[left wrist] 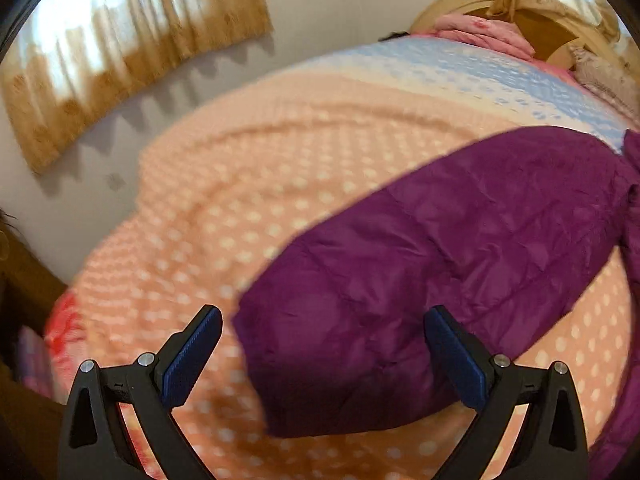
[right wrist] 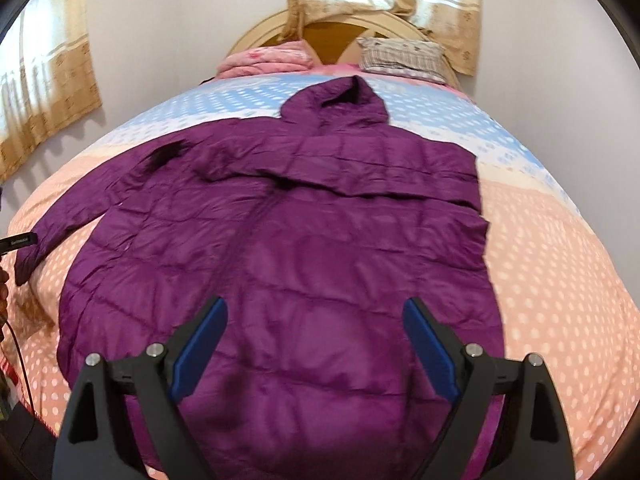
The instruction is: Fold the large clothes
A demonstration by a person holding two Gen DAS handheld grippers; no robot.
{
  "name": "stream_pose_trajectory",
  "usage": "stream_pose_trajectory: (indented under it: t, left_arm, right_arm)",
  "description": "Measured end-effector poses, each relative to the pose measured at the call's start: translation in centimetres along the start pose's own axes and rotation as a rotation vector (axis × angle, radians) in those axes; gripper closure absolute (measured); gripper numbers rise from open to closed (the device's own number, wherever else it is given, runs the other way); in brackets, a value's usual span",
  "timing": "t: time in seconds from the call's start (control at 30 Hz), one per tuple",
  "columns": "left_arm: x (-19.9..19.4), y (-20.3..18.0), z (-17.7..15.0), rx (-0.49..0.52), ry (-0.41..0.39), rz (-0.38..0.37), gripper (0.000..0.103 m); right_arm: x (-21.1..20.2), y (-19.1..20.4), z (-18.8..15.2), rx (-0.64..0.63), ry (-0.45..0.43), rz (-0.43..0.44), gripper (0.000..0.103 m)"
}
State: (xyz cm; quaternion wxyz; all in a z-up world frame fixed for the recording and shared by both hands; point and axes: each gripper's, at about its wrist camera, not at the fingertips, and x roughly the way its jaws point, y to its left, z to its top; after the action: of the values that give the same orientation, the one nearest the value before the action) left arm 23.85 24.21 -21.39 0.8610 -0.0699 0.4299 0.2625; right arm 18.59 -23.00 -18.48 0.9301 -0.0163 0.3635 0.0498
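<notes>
A: Where's the purple hooded puffer jacket from the right gripper?

B: Spread flat on the polka-dot bedspread, directly ahead of and below it. The hood points away toward the headboard; the hem runs under the fingers. The blue pads stand wide apart with nothing clamped, only jacket fabric showing below the gap.

A: Edges?

B: The jacket's right side looks folded inward, leaving a fairly straight edge ahead and right of the tool. Beyond that edge the bedspread is bare out to the mattress side. To the left, one sleeve reaches outward, its cuff near the bed's left edge.

A: And the left gripper?

B: Also spread open, holding nothing. That same sleeve lies diagonally in front of it, the cuff end between and just ahead of the pads, the rest running away up-right. Whether the pads touch it, I cannot tell; the picture is blurred.

A: Room around it?

B: Open bedspread ahead and left of the tool, up to the bed's edge by the wall with the curtain. A folded pink quilt sits far off at the head end.
</notes>
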Motion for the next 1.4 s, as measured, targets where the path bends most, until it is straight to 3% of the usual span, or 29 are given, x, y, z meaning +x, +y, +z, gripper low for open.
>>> stream_pose_trajectory:
  t: [0.03,0.07,0.1,0.13,0.2,0.27,0.37,0.5,0.63,0.8,0.97,1.03,1.07,1.1,1.23,1.4]
  left_arm:
    - [0.4,-0.2,-0.1,0.002,0.012,-0.032,0.016]
    - [0.5,-0.5,0.0,0.006,0.015,-0.073,0.039]
    - [0.0,-0.8,0.2,0.014,0.002,-0.102,0.071]
    - [-0.4,-1.3,0.4,0.042,-0.013,-0.096,0.088]
    - [-1.4,-2.1,1.4,0.082,-0.035,-0.078,0.097]
    - [-3.3,-2.4,2.9,0.093,-0.101,-0.046,0.098]
    - [-6.8,-3.5,5.3,0.136,-0.234,-0.012,0.098]
    - [-11.5,-6.6,8.5,0.183,-0.372,-0.033,0.098]
    - [-15.5,-11.2,9.9,0.24,-0.46,-0.127,0.099]
    - [-19.6,-20.6,7.6,0.374,-0.536,-0.261,0.099]
    - [-20.5,-28.1,4.3,0.451,-0.506,-0.406,0.095]
    - [-20.3,-30.8,3.0,0.492,-0.453,-0.473,0.075]
    - [-20.1,-32.0,2.2,0.507,-0.426,-0.511,0.044]
    - [-20.4,-32.8,1.3,0.51,-0.43,-0.519,0.023]
    - [-21.3,-34.6,-0.9,0.555,-0.487,-0.566,0.016]
    - [-21.4,-32.1,-1.1,0.535,-0.506,-0.564,0.013]
  right_arm:
    - [0.0,0.2,-0.1,0.001,0.0,0.005,0.012]
    - [0.0,0.4,-0.2,0.004,-0.002,0.01,0.012]
    - [-0.2,0.6,-0.2,0.006,-0.006,0.012,0.012]
    - [-0.3,0.7,-0.4,0.008,-0.01,0.011,0.012]
    - [-0.4,0.7,-0.4,0.015,-0.015,0.008,0.012]
    - [-0.7,0.4,-0.4,0.033,-0.023,0.006,0.012]
    - [-1.1,-0.3,-0.4,0.066,-0.047,0.002,0.012]
    - [-1.2,-1.5,-0.3,0.102,-0.064,-0.015,0.012]
    - [-1.4,-3.1,-0.2,0.151,-0.075,-0.029,0.012]
    - [-1.6,-5.3,-0.3,0.215,-0.083,-0.041,0.012]
    - [-1.9,-7.3,-0.4,0.26,-0.09,-0.057,0.012]
    - [-1.9,-7.9,-0.5,0.268,-0.091,-0.062,0.012]
    - [-1.9,-8.0,-0.5,0.269,-0.091,-0.064,0.012]
    - [-1.9,-8.2,-0.6,0.272,-0.09,-0.068,0.012]
    - [-1.6,-9.0,-0.9,0.28,-0.076,-0.069,0.012]
    - [-1.5,-9.8,-0.5,0.293,-0.059,-0.063,0.012]
